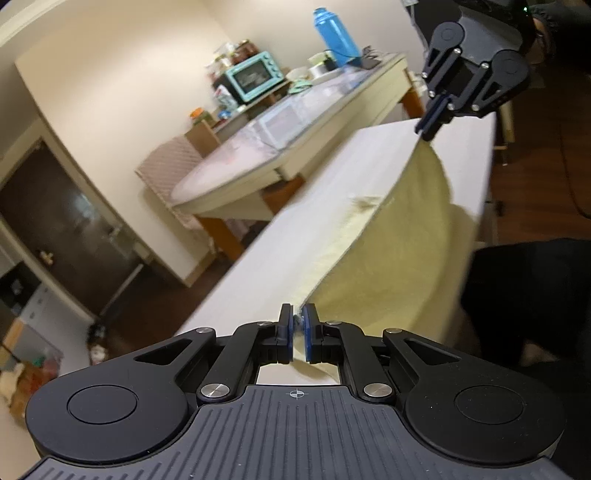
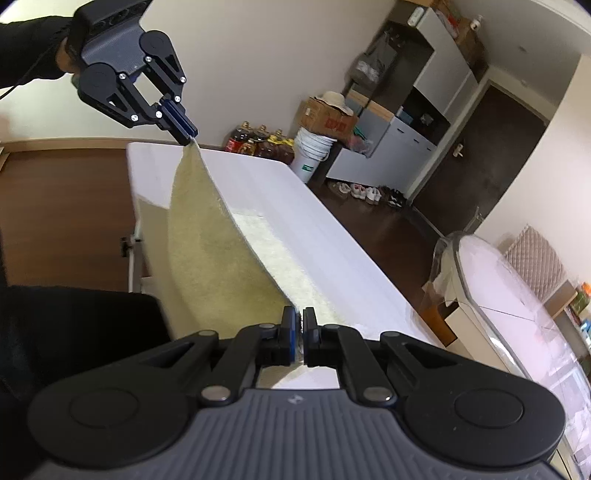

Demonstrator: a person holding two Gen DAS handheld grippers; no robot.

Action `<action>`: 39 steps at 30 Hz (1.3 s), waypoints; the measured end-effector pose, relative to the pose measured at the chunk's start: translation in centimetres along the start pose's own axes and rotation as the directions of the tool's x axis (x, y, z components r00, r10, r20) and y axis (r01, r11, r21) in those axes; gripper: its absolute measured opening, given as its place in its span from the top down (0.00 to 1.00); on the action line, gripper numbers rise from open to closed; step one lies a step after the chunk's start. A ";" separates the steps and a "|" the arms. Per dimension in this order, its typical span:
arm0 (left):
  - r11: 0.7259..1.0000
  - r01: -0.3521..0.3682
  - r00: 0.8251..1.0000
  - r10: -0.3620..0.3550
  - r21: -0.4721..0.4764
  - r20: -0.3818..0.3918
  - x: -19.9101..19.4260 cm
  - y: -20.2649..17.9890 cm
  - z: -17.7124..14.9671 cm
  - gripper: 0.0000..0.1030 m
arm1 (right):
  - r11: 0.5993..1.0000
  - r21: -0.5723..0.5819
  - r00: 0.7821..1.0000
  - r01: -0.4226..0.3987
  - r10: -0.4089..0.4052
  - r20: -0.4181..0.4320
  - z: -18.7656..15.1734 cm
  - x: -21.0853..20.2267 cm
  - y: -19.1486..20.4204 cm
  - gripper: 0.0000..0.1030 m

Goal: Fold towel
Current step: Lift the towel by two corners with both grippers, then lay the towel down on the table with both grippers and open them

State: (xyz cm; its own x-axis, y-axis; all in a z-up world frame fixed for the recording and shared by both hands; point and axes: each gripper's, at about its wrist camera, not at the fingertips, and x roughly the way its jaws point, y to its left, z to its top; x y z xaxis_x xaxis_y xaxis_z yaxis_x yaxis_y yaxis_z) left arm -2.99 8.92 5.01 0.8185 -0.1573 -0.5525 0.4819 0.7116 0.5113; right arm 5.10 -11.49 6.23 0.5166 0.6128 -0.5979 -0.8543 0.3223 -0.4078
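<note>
Pale yellow towel point(image 2: 207, 236), raised by one long edge above the white worktop point(image 2: 295, 206) and stretched taut between two corners; far part lying flat on the worktop surface, near part hanging in a curved sheet toward the near side. Left tool point(image 1: 298, 325) clamped on one corner, blue pads pressed together on the cloth. Right tool point(image 2: 300, 328) clamped on the other corner, fabric pinched between its closed fingers. In the left wrist view, right tool point(image 1: 430, 125) up at the far end of the taut edge; in the right wrist view, left tool point(image 2: 183, 127) likewise, held by a hand in a dark sleeve point(image 2: 26, 48). Beyond the worktop on one side, a round table point(image 1: 295, 122) crowded with a teal toaster oven point(image 1: 255, 75) and a blue flask point(image 1: 334, 35). On the other side, dark wooden floor, a white bucket point(image 2: 312, 151), bottles point(image 2: 258, 142) and shoes point(image 2: 365, 192) along the wall.
</note>
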 end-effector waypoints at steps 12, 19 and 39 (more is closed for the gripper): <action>0.997 0.015 0.991 -0.025 -0.076 -0.135 10.4 4.5 0.4 0.95 | 0.988 0.141 0.991 -0.063 0.079 -0.113 0.5 9.3 -7.6 0.96; 0.993 0.033 0.979 -0.055 -0.115 -0.195 13.4 4.8 -1.2 0.94 | 0.976 0.195 0.974 -0.095 0.132 -0.186 -0.8 14.1 -9.0 0.96; 0.960 -0.029 0.977 -0.032 -0.280 -0.211 12.9 7.6 -4.3 0.44 | 0.943 0.332 0.999 -0.007 0.023 -0.046 0.1 8.5 -6.9 0.62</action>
State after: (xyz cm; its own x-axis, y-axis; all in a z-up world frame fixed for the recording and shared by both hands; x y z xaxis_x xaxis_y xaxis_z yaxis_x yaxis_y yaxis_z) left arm 9.94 15.24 -1.04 0.7180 -0.0319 -0.6953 0.3514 0.8789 0.3225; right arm 15.38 -8.45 4.00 0.4987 0.5863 -0.6384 -0.8282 0.5396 -0.1513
